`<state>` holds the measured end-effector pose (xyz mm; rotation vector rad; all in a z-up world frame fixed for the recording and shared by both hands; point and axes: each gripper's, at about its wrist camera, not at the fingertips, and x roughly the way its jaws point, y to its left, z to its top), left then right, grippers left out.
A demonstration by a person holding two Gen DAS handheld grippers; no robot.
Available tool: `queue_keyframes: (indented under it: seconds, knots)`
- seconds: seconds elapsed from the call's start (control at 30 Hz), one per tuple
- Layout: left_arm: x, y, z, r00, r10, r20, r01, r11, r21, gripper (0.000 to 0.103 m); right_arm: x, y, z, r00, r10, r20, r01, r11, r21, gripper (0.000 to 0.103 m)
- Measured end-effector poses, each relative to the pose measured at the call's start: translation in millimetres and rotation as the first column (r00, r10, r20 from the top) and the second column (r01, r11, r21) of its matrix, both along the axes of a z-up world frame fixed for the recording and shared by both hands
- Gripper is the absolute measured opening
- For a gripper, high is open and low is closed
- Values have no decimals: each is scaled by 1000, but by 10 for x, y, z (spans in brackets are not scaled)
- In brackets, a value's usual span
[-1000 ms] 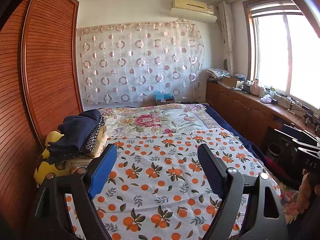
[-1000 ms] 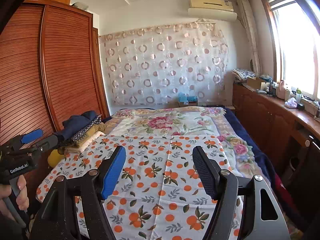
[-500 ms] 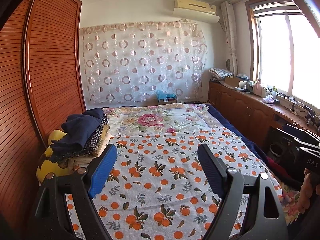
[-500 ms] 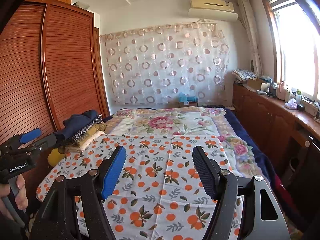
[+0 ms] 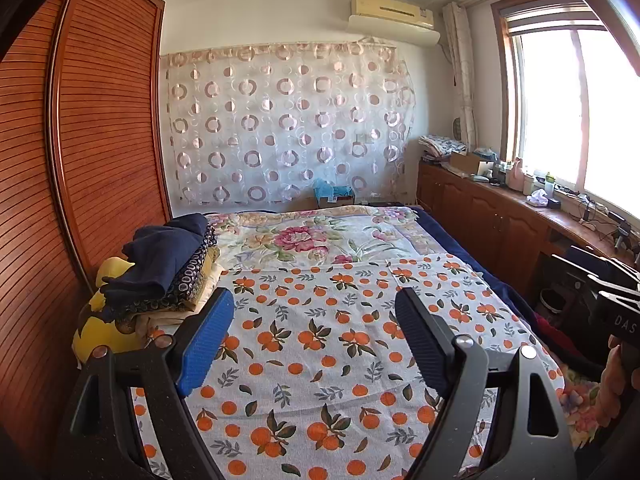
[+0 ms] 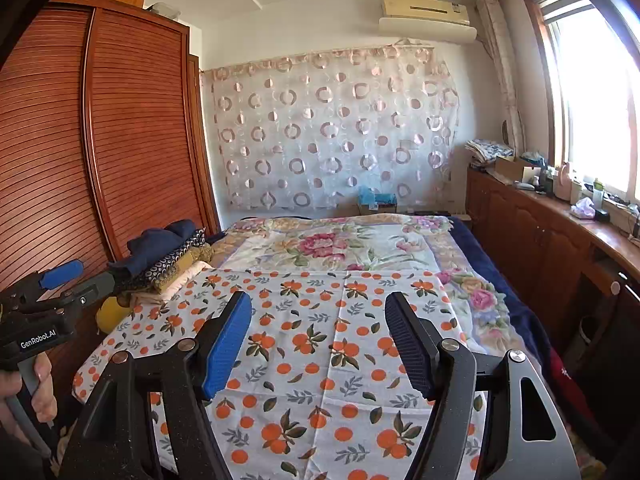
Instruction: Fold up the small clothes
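A stack of folded clothes (image 5: 168, 272), navy on top with patterned and cream pieces below, sits at the bed's left edge; it also shows in the right wrist view (image 6: 168, 256). A yellow item (image 5: 102, 328) lies under it. My left gripper (image 5: 312, 320) is open and empty, above the orange-print cloth (image 5: 320, 340). My right gripper (image 6: 318, 324) is open and empty above the same cloth (image 6: 320, 344). The left gripper's body (image 6: 44, 312) shows at the right wrist view's left edge, the right gripper's body (image 5: 612, 304) at the left wrist view's right edge.
A floral bedspread (image 5: 320, 236) covers the far half of the bed. A slatted wooden wardrobe (image 5: 80, 160) stands close on the left. A wooden cabinet (image 5: 500, 216) with clutter runs along the right under the window. A curtain (image 5: 288, 128) hangs on the far wall.
The left wrist view has shifted slightly left, bringing the clothes stack a little more toward centre. The right gripper has barely moved. Both grippers stay open.
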<state>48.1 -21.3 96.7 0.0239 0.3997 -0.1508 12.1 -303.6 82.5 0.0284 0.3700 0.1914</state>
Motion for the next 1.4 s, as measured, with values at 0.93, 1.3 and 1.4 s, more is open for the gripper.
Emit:
queue_keyframes:
  seconds: [0.93, 1.3, 1.4]
  knots:
    - [-23, 14, -6, 1000, 10, 3, -10, 1000, 3, 83, 56, -56, -61, 1000, 10, 5, -10, 1000, 0, 71]
    - [-29, 10, -5, 1000, 14, 5, -14, 1000, 3, 83, 86, -74, -75, 1000, 8, 5, -8, 1000, -4, 71]
    - [-28, 14, -5, 1000, 13, 5, -13, 1000, 2, 83, 85, -71, -75, 1000, 8, 5, -8, 1000, -4, 71]
